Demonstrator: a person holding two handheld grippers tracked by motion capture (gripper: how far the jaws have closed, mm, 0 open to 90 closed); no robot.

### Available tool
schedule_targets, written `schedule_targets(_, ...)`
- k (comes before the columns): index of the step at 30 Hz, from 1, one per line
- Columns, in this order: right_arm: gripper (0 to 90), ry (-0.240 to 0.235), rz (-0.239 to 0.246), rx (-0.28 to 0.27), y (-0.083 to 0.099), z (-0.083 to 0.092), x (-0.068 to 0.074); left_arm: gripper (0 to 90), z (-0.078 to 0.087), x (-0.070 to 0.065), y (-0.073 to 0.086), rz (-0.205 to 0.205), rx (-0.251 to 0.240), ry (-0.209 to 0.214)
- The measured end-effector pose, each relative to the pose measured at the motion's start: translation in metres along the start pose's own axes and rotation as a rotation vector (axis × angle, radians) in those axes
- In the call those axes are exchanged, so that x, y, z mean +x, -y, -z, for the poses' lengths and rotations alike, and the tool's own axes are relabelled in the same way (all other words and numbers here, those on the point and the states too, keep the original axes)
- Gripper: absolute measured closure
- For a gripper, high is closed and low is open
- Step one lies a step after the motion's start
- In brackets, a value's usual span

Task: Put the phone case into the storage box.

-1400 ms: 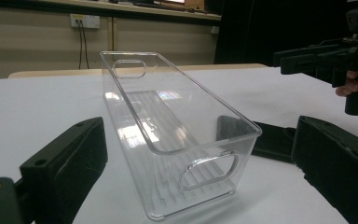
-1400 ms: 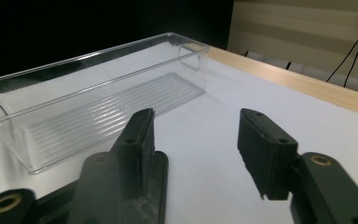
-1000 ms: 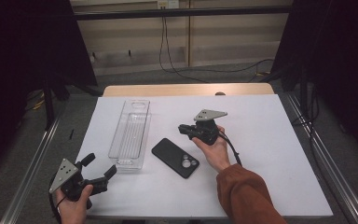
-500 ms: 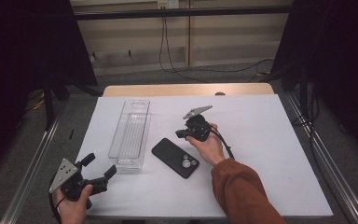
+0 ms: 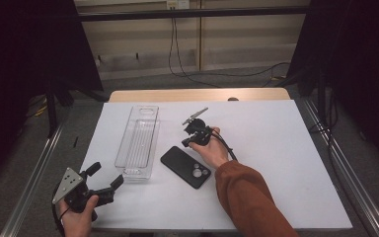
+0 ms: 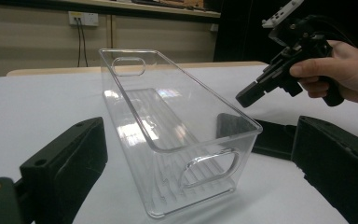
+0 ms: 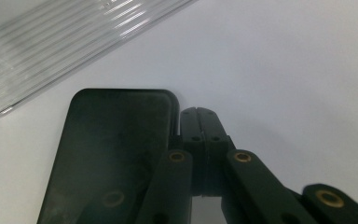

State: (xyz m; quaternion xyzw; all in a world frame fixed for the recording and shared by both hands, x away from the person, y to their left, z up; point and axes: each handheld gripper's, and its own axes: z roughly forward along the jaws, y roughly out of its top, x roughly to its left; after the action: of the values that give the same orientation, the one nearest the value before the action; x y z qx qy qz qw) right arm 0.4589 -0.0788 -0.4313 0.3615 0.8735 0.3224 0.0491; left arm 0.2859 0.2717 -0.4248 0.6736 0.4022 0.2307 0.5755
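right gripper slid left and down over the last second, jaws closed, empty, tips at phone's far edge | likely nudging it | phone flat right of clear bin | left gripper open, idle near-left

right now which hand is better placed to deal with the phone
Right. The right tool, jaws shut, hangs just beside the black phone's top edge, tips next to its corner in the right gripper view. The left tool, jaws open, sits at the table's near left corner, with the clear bin ahead of it.
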Motion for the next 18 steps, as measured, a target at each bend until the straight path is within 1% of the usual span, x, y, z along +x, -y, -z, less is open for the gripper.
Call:
schedule_targets(1, 90.0, 0.002, 0.003, 0.011, -0.003, -0.002, 0.001, 3.4, 0.000, 0.000, 0.000, -0.001, 0.001, 0.000)
schedule_targets(2, 90.0, 0.018, 0.013, 0.029, -0.008, -0.007, 0.002, 3.5, 0.000, 0.000, 0.000, -0.003, 0.001, 0.001)
schedule_targets(3, 90.0, 0.018, 0.013, 0.029, -0.008, -0.007, 0.002, 3.4, 0.000, 0.000, 0.000, -0.003, 0.001, 0.001)
schedule_targets(4, 90.0, 0.029, 0.019, 0.042, -0.013, -0.012, 0.003, 3.5, 0.000, 0.000, 0.000, -0.002, 0.000, 0.001)
schedule_targets(6, 90.0, 0.046, 0.028, 0.055, -0.016, -0.018, 0.005, 3.5, 0.000, 0.000, 0.000, -0.002, 0.001, 0.001)
schedule_targets(7, 90.0, 0.046, 0.028, 0.055, -0.016, -0.018, 0.005, 3.4, 0.000, 0.000, 0.000, -0.002, 0.001, 0.001)
schedule_targets(9, 90.0, 0.069, 0.028, 0.071, -0.016, -0.025, 0.008, 3.4, 0.001, 0.001, 0.000, 0.000, 0.003, 0.002)
schedule_targets(10, 90.0, 0.072, 0.035, 0.077, -0.016, -0.026, 0.007, 3.4, 0.000, 0.001, 0.000, 0.000, 0.003, 0.002)
schedule_targets(11, 90.0, 0.072, 0.035, 0.077, -0.016, -0.026, 0.007, 3.5, 0.000, 0.001, 0.000, 0.000, 0.003, 0.002)
schedule_targets(12, 90.0, 0.083, 0.031, 0.085, -0.016, -0.029, 0.007, 3.4, 0.000, 0.000, 0.000, 0.000, 0.002, 0.003)
schedule_targets(13, 90.0, 0.081, 0.030, 0.084, -0.016, -0.030, 0.006, 3.5, 0.000, 0.000, 0.000, 0.000, 0.002, 0.003)
schedule_targets(15, 90.0, 0.083, 0.038, 0.082, -0.016, -0.030, 0.006, 3.4, 0.000, 0.000, 0.000, -0.001, 0.000, 0.002)
schedule_targets(17, 90.0, 0.075, 0.045, 0.079, -0.018, -0.032, 0.008, 3.5, 0.000, 0.001, 0.000, -0.002, 0.000, 0.001)
schedule_targets(18, 90.0, 0.082, 0.055, 0.080, -0.018, -0.033, 0.009, 3.5, 0.001, 0.000, 0.000, -0.003, 0.000, -0.003)
